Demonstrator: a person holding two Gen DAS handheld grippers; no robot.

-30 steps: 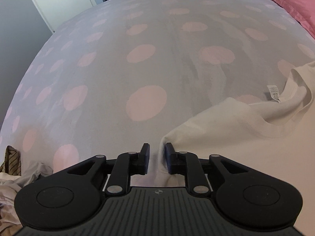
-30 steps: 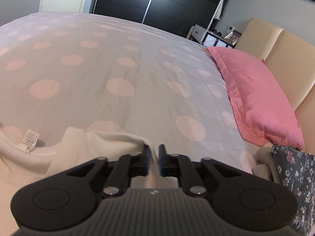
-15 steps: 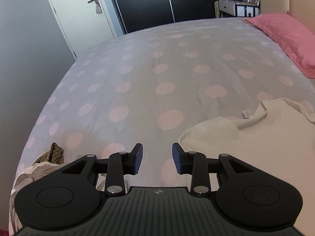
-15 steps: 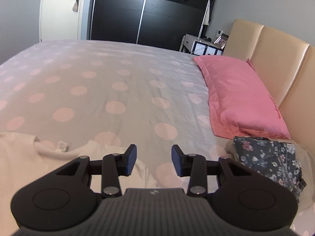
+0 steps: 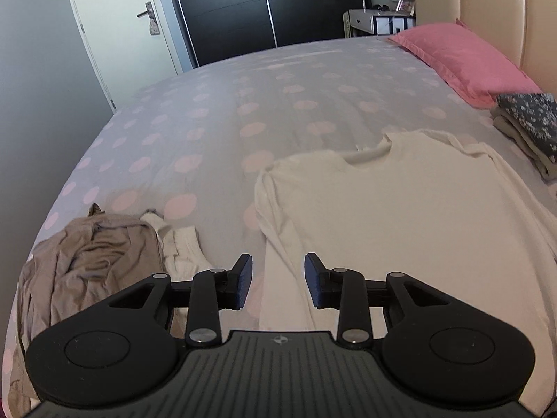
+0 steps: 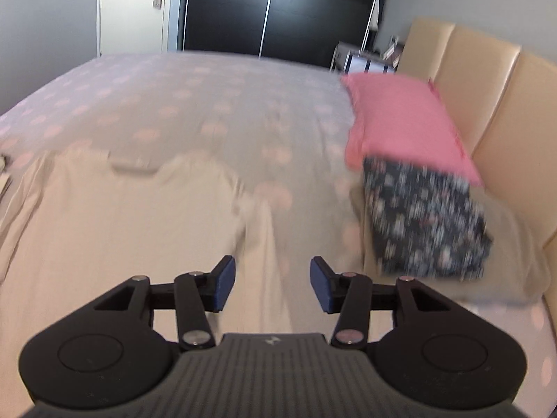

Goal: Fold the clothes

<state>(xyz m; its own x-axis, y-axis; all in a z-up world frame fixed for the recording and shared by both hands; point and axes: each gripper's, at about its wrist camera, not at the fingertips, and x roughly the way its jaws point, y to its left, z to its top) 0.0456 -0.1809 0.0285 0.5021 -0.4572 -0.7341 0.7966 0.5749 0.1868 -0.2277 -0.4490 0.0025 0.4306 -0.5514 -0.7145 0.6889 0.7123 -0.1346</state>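
A white long-sleeved shirt (image 5: 400, 209) lies spread flat on the spotted bedspread (image 5: 216, 132), collar toward the far side. My left gripper (image 5: 277, 284) hovers open above the shirt's left sleeve, holding nothing. In the blurred right wrist view the same shirt (image 6: 115, 216) fills the left half. My right gripper (image 6: 271, 287) hangs open over its right sleeve, with nothing between the fingers.
A crumpled pile of beige and white clothes (image 5: 97, 254) sits at the near left bed edge. A folded dark floral garment (image 6: 424, 216) rests on a beige one beside the pink pillow (image 6: 400, 122). Padded headboard (image 6: 487, 104) at right; dark wardrobe and white door beyond.
Both grippers let go of the shirt's shoulders, opened wide, and pulled back and up from the bed. The shirt now lies spread flat.
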